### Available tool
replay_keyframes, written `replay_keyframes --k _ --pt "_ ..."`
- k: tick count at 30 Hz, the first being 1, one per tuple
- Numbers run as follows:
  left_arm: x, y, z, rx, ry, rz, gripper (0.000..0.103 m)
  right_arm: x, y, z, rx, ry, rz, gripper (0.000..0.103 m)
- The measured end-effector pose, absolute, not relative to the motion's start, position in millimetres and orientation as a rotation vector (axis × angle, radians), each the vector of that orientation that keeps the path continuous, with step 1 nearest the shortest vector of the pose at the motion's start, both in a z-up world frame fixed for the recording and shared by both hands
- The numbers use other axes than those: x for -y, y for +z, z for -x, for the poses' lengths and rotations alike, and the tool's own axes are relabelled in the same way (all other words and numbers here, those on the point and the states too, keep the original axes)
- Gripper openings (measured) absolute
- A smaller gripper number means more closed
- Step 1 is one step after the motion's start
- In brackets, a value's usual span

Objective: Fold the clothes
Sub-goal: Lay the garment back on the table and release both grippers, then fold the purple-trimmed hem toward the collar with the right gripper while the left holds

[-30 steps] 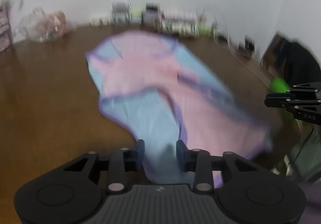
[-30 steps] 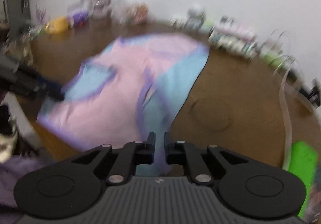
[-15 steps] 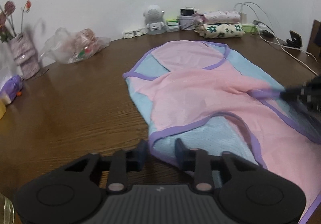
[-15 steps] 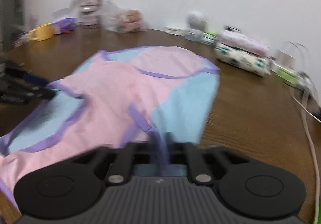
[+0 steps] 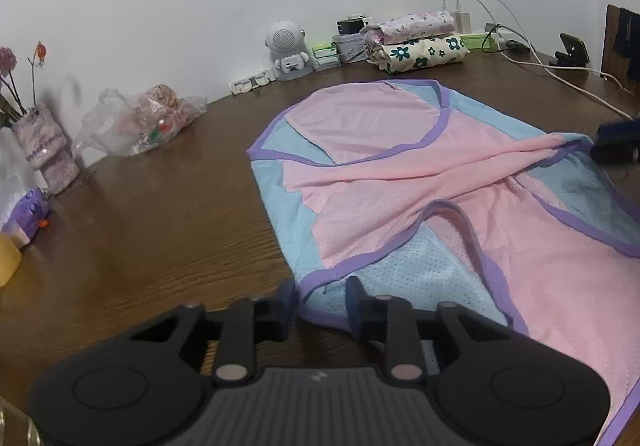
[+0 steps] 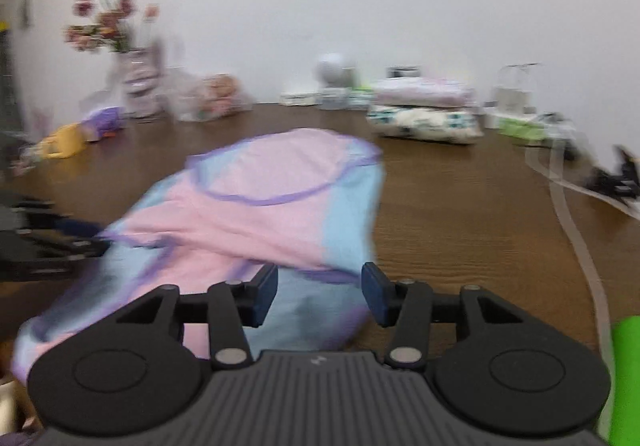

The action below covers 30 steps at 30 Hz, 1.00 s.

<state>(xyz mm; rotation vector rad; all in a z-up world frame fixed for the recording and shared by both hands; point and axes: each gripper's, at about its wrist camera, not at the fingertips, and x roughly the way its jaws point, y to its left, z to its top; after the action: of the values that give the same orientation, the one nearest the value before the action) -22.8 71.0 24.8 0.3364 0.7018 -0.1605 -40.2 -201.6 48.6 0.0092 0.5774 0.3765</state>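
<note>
A pink and light-blue garment with purple trim (image 5: pixel 420 182) lies on the brown wooden table (image 5: pixel 140 230), its near part folded over toward the far end. My left gripper (image 5: pixel 322 296) is open, its fingers either side of the garment's near purple-edged corner. My right gripper (image 6: pixel 318 292) is open wide just above the garment's near blue edge (image 6: pixel 312 306); this view is blurred. The right gripper's tip shows at the right edge of the left wrist view (image 5: pixel 616 140). The left gripper shows at the left of the right wrist view (image 6: pixel 44 242).
Folded floral clothes (image 5: pixel 418 42) are stacked at the table's back by the wall, next to a small white robot figure (image 5: pixel 288 50). A plastic bag (image 5: pixel 140 120) and a vase of flowers (image 5: pixel 44 150) stand at the left. White cables (image 5: pixel 560 74) run along the right side.
Both grippers carried the garment's near edge forward and laid it down. The right gripper went from shut on the cloth to wide open. The left gripper's jaws have widened a little.
</note>
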Motion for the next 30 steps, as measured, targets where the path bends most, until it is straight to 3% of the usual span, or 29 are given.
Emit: replay_keyframes --k 3,4,5,10,14,16,21,22,24,27,29,30 --pt "-74.6 23.4 24.8 -0.698 -0.136 -0.354 0.013 184.4 40.2 38.1 -0.616 0.416 0.022 0.029" --pt "-75.8 23.0 25.5 -0.697 -0.128 -0.360 0.013 179.8 36.3 38.0 -0.631 0.411 0.040 0.014" --pt "-77.0 22.5 26.2 -0.696 -0.120 -0.366 0.013 177.3 32.3 38.2 -0.646 0.401 0.049 0.010" --pt "-91.0 35.9 27.4 -0.745 -0.098 -0.237 0.019 179.6 30.2 45.8 -0.667 0.398 0.062 0.009" --pt "-83.3 59.7 29.2 -0.723 -0.273 -0.018 0.051 185.1 38.4 42.3 -0.646 0.443 0.009 0.010" --pt "-62.3 58.0 20.9 -0.739 -0.342 -0.026 0.051 182.6 42.0 32.0 -0.635 0.477 -0.024 0.012" --pt "-32.1 40.7 -12.4 -0.821 -0.354 -0.011 0.043 169.2 38.7 11.1 -0.651 0.500 -0.028 0.014" --pt "-31.9 37.6 -17.5 -0.837 -0.354 0.008 0.039 166.4 37.2 7.8 -0.657 0.499 -0.024 0.015" --pt "-34.0 32.7 -22.9 -0.858 -0.360 0.042 0.010 160.9 34.2 1.3 -0.670 0.496 -0.014 0.020" --pt "-41.3 35.7 -14.8 -0.837 -0.382 0.066 0.005 152.5 29.7 -8.5 -0.690 0.493 0.000 0.022" --pt "-46.2 37.7 -9.4 -0.822 -0.397 0.082 0.004 150.0 28.5 -8.2 -0.685 0.486 0.017 0.002" --pt "-48.6 38.7 -6.7 -0.815 -0.405 0.090 0.004 149.9 28.8 -5.5 -0.679 0.485 0.026 0.002"
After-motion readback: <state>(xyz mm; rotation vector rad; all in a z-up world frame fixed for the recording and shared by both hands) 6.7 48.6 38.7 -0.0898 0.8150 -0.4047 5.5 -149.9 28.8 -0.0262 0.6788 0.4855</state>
